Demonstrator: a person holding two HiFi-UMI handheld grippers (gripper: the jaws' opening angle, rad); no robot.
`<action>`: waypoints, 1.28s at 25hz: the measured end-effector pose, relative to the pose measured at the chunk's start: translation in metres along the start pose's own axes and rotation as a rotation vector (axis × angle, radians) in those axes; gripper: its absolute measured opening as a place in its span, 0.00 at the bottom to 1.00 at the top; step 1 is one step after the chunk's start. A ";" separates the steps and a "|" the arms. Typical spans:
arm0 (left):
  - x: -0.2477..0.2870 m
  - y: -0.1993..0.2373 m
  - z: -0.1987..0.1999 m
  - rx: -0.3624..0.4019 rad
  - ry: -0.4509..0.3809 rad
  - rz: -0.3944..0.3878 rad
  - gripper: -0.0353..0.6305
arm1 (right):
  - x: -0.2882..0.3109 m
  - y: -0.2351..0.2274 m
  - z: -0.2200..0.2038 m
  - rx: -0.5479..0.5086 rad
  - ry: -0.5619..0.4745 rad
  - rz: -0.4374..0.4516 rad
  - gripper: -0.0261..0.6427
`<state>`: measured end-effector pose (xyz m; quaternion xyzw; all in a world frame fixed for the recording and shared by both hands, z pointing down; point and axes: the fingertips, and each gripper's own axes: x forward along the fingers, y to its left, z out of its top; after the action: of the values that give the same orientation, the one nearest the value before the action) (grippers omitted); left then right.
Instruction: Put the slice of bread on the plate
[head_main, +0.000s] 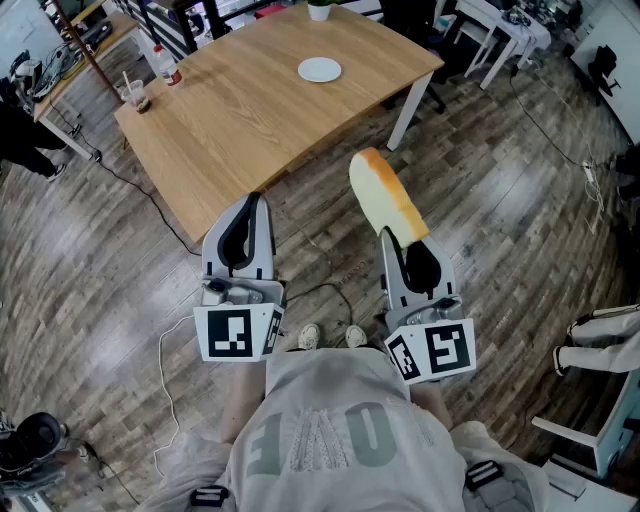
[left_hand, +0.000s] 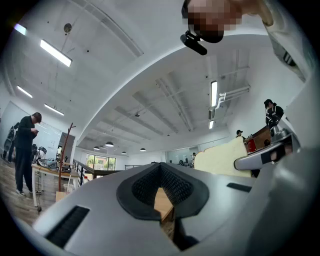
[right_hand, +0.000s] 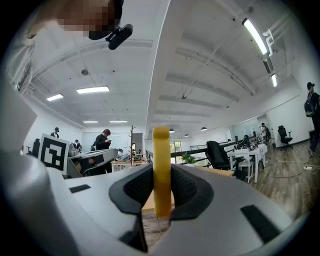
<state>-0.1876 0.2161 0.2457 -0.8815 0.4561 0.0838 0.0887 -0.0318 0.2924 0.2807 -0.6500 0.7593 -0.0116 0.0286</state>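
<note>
In the head view a slice of bread (head_main: 386, 196) with a golden crust sticks up and forward from my right gripper (head_main: 402, 238), which is shut on its lower end. The right gripper view shows the slice of bread (right_hand: 161, 160) edge-on, pinched between the pads of the right gripper (right_hand: 161, 202). A small white plate (head_main: 319, 69) lies on the far part of the wooden table (head_main: 250, 120), well ahead of both grippers. My left gripper (head_main: 248, 205) is held over the floor by the table's near edge; the left gripper (left_hand: 160, 186) is shut with nothing in it. The bread (left_hand: 225, 157) also shows at the right of that view.
A cup with a straw (head_main: 135, 95) and a bottle (head_main: 165, 65) stand at the table's left corner, a plant pot (head_main: 320, 9) at its far edge. Cables run over the wooden floor (head_main: 480, 180). Other desks and chairs stand around, with people farther off.
</note>
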 end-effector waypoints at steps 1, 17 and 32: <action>-0.001 0.004 0.000 0.000 -0.002 -0.002 0.07 | 0.002 0.004 -0.001 -0.001 -0.001 -0.001 0.17; -0.032 0.090 -0.024 -0.033 0.030 0.068 0.07 | 0.027 0.051 -0.027 -0.004 0.047 -0.055 0.17; 0.114 0.061 -0.069 0.039 0.053 -0.013 0.07 | 0.098 -0.088 -0.038 0.033 -0.009 -0.174 0.17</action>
<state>-0.1678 0.0752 0.2817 -0.8843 0.4543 0.0509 0.0945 0.0382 0.1809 0.3205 -0.7131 0.6994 -0.0234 0.0415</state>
